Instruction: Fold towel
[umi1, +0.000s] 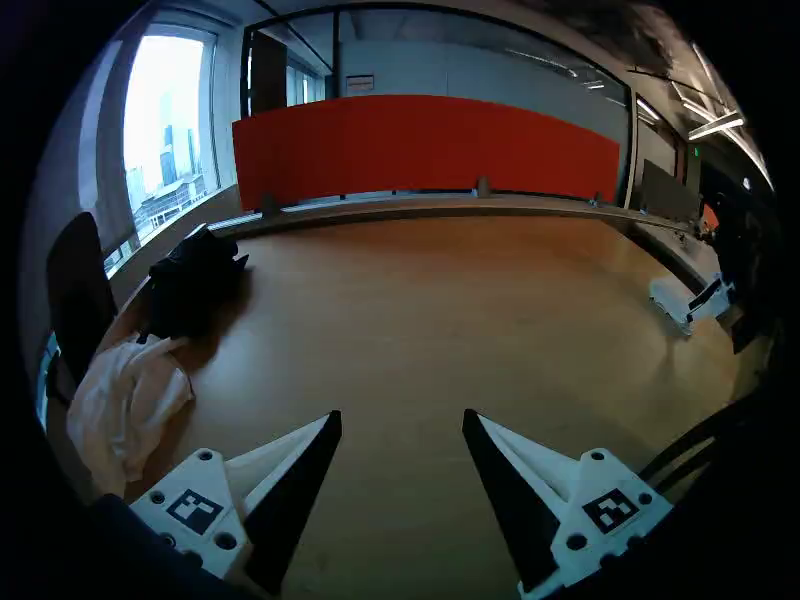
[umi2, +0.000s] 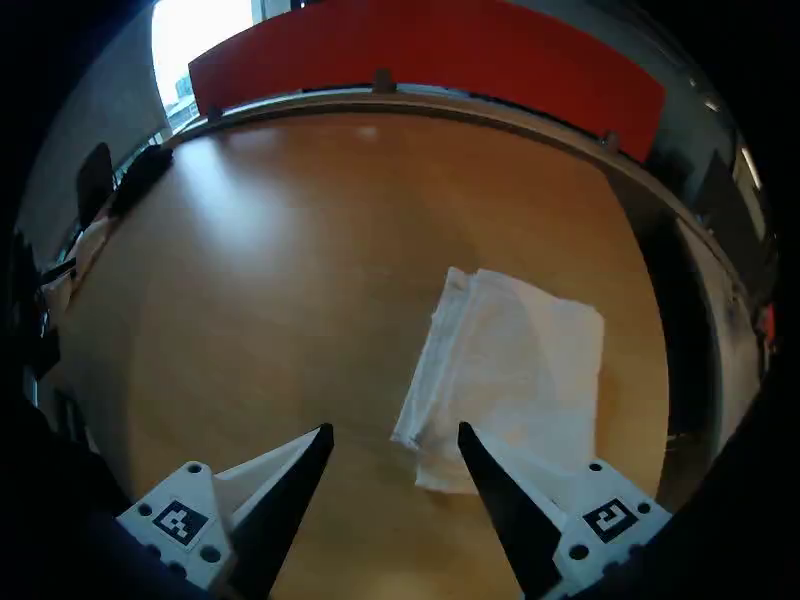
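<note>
A white towel (umi2: 510, 375) lies folded into a flat rectangle on the wooden table (umi2: 300, 260), toward the right side in the right gripper view. My right gripper (umi2: 392, 430) hovers open just above its near left corner, with the right finger (umi2: 505, 490) over the towel's near edge and nothing held. In the left gripper view my left gripper (umi1: 400, 418) stands open over bare table top (umi1: 430, 310), its fingers apart and empty.
A red divider panel (umi1: 420, 145) runs along the table's far edge. At the left edge lie a black bag (umi1: 195, 280) and a crumpled pale cloth (umi1: 125, 400). A white gripper-like device (umi1: 690, 300) rests at the far right. A dark chair (umi1: 75, 290) stands by the window.
</note>
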